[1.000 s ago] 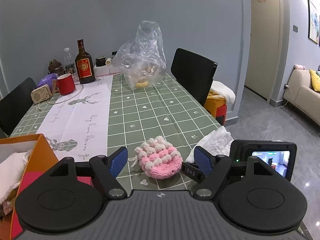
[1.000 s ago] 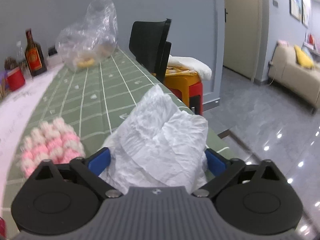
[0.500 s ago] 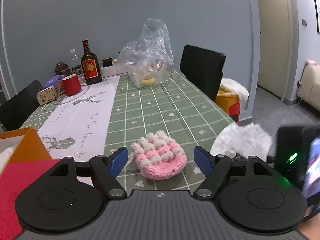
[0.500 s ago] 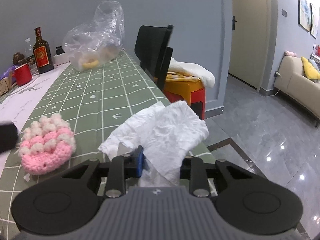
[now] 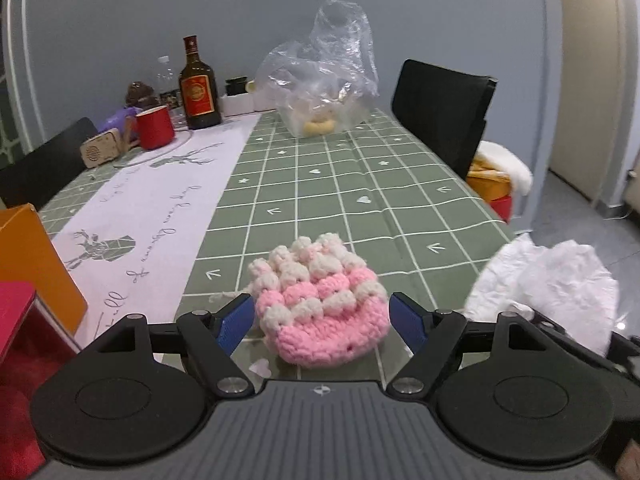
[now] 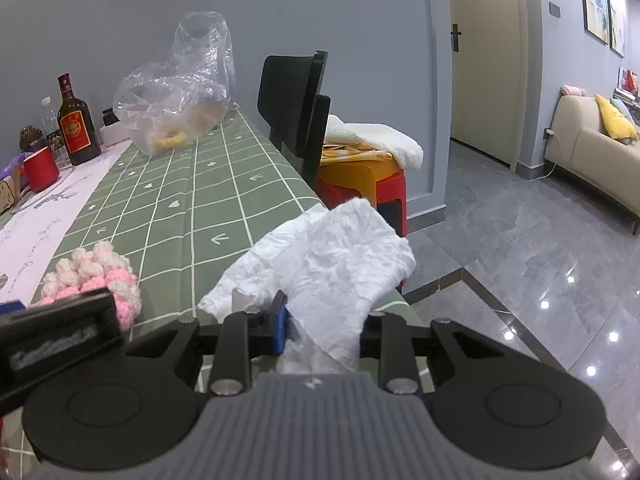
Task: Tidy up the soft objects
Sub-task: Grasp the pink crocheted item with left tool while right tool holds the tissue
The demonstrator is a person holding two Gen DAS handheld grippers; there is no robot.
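Green tablecloth (image 5: pixel 328 184), crocheted pouch (image 5: pixel 320 304), crumpled tissue (image 6: pixel 332 268)

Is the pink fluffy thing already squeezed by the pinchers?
No, the left gripper is open, its blue pads standing apart on either side of the pink knitted pouch, which lies on the table.

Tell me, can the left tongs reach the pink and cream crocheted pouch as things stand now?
Probably yes. The left tongs stand open on either side of the pink and cream crocheted pouch, with nothing between. The right tongs, shut on the crumpled white tissue, stay aside.
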